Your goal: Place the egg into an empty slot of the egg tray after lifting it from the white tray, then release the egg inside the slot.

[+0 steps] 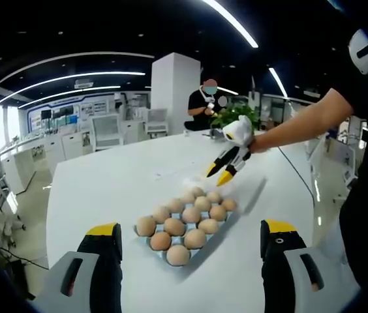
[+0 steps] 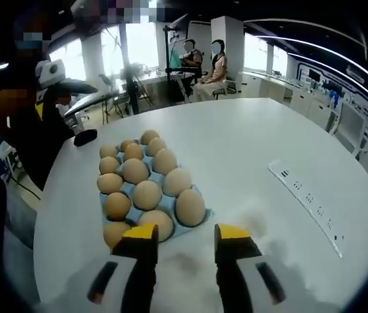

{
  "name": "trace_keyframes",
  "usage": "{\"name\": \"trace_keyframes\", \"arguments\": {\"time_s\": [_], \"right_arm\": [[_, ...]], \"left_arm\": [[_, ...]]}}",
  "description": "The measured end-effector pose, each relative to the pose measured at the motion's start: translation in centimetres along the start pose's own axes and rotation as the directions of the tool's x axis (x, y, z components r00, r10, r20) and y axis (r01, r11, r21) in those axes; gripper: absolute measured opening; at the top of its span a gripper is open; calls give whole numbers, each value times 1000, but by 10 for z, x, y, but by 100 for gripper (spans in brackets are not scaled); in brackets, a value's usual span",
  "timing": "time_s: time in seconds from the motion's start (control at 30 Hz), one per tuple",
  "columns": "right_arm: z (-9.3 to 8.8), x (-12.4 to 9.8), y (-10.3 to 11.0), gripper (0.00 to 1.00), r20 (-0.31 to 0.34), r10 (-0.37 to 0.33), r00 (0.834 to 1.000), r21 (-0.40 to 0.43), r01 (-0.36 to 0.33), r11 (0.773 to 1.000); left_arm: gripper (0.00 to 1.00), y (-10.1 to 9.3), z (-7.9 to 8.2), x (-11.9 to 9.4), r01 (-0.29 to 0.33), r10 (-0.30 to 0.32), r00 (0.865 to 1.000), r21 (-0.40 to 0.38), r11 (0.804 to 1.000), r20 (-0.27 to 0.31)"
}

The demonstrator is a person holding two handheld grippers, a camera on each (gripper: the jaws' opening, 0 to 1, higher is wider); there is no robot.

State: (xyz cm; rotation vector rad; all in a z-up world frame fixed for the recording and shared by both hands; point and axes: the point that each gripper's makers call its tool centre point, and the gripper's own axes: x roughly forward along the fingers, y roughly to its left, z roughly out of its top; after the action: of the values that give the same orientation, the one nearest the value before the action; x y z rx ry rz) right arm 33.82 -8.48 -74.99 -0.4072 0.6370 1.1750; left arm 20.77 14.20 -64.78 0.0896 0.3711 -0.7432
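White round table (image 1: 106, 189), potted plant (image 1: 235, 115), office chair (image 1: 107, 132), white pillar (image 1: 174, 88), seated people (image 2: 205, 62)

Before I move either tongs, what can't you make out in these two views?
- Empty slots in the light blue egg tray: the brown eggs cover it in both views.
- White tray: I can't identify one.
- Right tongs, left gripper view: too small to tell open or shut, or holding anything.
- Strip of marks on the white round table: blurred in the right gripper view.
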Motion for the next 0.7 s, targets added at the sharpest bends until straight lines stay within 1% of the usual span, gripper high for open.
{"name": "trace_keyframes", "arguments": {"time_s": [0.17,0.37,0.5,0.7], "right_arm": [[-7,-13,3,42,19,-19,1000,12,19,1000],[-16,-35,11,49,47,-50,998,33,48,998],[-22,-47,13,51,58,-65,996,39,63,997],[-31,-70,15,59,85,-106,991,71,100,992]], "left_arm": [[90,-4,1,2,7,-7,1000,3,1000,2],[90,-10,4,4,14,-14,1000,12,1000,3],[90,-12,7,5,15,-15,1000,17,1000,10],[90,-15,9,6,15,-15,1000,19,1000,15]]}}
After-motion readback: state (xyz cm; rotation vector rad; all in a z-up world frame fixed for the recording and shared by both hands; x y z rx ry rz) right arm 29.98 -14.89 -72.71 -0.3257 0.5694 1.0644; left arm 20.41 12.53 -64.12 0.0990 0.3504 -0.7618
